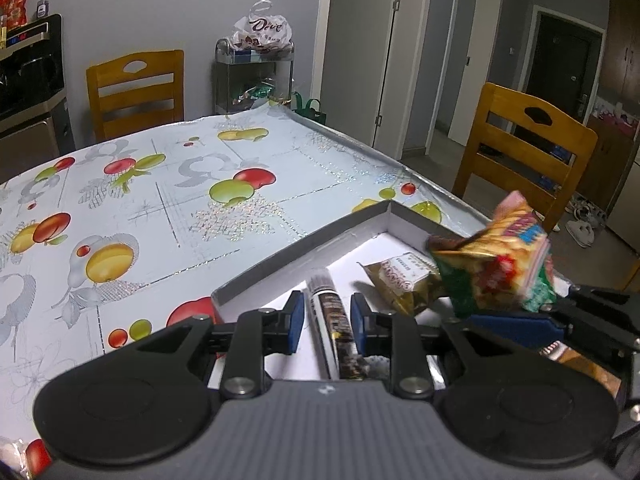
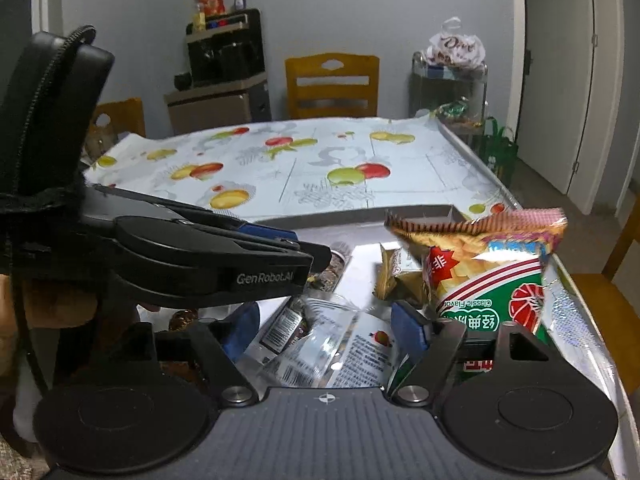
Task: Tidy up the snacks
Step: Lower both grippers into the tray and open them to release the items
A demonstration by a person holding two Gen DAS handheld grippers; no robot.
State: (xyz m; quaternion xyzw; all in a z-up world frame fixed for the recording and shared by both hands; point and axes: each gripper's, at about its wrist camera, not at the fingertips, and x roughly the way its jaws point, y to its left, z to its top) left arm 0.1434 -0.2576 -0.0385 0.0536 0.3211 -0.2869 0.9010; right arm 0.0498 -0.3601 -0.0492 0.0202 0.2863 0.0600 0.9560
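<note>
Shallow grey-walled box (image 1: 304,236) w/ white floor on fruit-print tablecloth (image 1: 160,184): holds long dark snack stick (image 1: 334,320), gold packet (image 1: 400,280), clear wrappers (image 2: 320,344). Left gripper (image 1: 325,320) fingers narrow, straddling the stick; contact unclear. Right gripper (image 2: 326,330) fingers apart, empty; green-red chip bag (image 2: 492,280) just beside its right finger, box's right side.

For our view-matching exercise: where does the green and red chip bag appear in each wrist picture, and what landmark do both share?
Left wrist view: the chip bag is at the right edge, blurred, above the shallow grey box.
Right wrist view: it stands right of centre, upright, just beyond the right fingers.
Shared landmark: the white Dove bag on the metal cart.
</note>
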